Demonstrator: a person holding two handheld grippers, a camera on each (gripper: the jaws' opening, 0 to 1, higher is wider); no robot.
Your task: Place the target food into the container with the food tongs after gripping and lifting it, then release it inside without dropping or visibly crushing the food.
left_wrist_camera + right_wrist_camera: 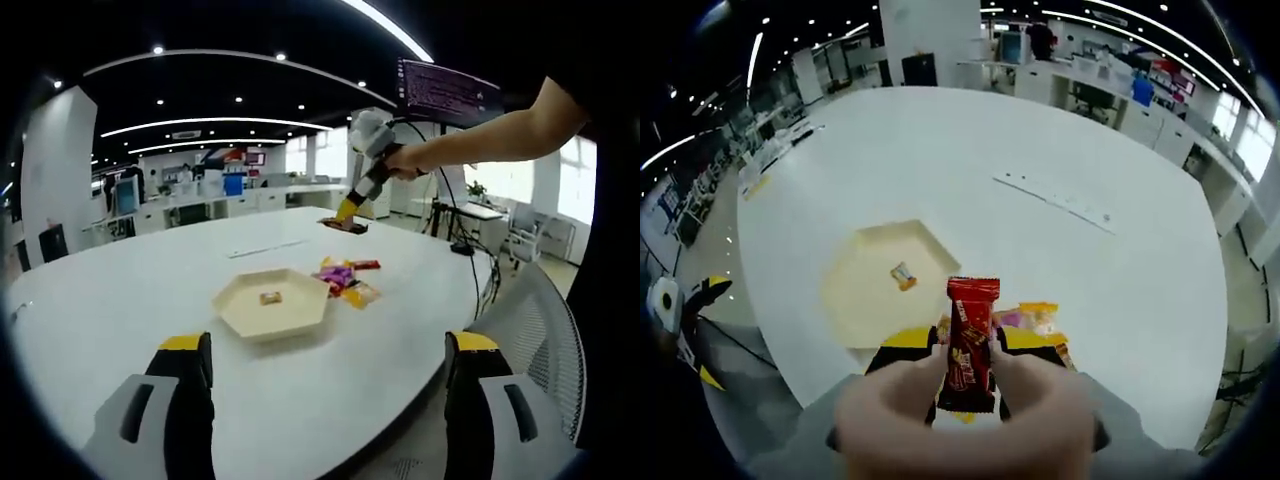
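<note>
My right gripper [967, 345] is shut on a red snack bar [971, 310], which stands upright between the yellow-tipped jaws, high above the table. In the left gripper view a person's hand holds that right gripper [348, 211] far over the table with the dark red bar [344, 226] at its tip. A cream hexagonal tray [243, 312] [865, 290] lies on the white table with one small wrapped candy [270, 297] [903, 275] in it. My left gripper [328, 345] is open and empty, low at the table's near edge, short of the tray.
Several colourful snack packets [347, 279] [1037, 317] lie in a pile just right of the tray. A thin white strip [266, 248] [1055, 200] lies farther out on the table. Beyond the table stand office desks, chairs [523, 235] and a monitor [448, 93].
</note>
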